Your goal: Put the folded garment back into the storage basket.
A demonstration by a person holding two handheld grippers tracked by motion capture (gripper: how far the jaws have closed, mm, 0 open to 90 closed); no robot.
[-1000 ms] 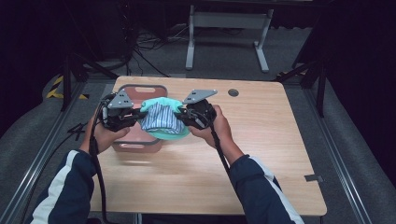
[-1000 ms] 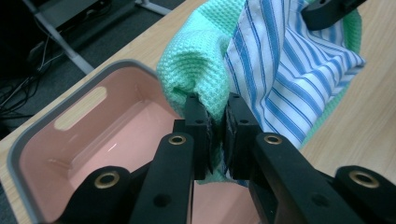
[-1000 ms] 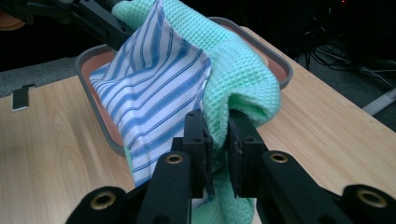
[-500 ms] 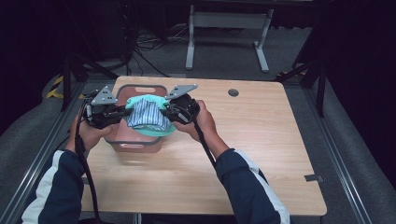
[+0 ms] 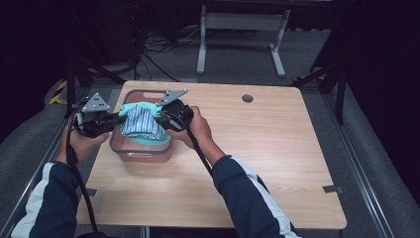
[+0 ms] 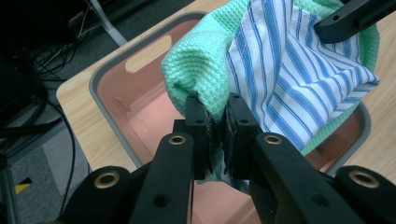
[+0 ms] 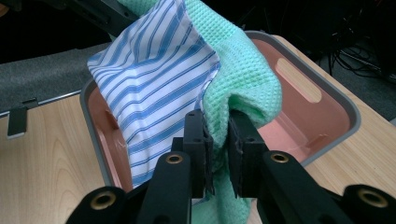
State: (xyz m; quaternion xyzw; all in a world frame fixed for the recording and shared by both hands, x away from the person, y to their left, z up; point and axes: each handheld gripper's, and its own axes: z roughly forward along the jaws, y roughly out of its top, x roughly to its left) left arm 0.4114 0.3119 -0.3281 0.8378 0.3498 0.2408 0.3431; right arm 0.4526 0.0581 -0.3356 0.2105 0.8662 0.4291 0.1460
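Folded bundle — green waffle-weave cloth (image 5: 132, 108) wrapped with a blue-and-white striped cloth (image 5: 140, 124) — hangs between the two grippers directly over the pink bin (image 5: 141, 152), which sits at the table's (image 5: 267, 148) left side. The bundle is above the bin floor, not resting on it.

Left gripper (image 6: 218, 122): jaws clamped on one end of the bundle, pinching both layers. Right gripper (image 7: 218, 133): jaws clamped on the opposite end, mostly on the green waffle fold.

Risks, as judged from here:
- Striped layer is looser than the green one (its corner flares out free) — it could slide out of the pinch and unfold if the hands pull apart.
- Uneven lowering would let one end catch the grey rim (image 6: 100, 95), leaving cloth draped over the edge.
- Releasing one side early would swing the bundle out of its fold.

Orientation: long axis runs gripper to gripper, across the bin's short width, roughly level; the middle sags slightly downward.
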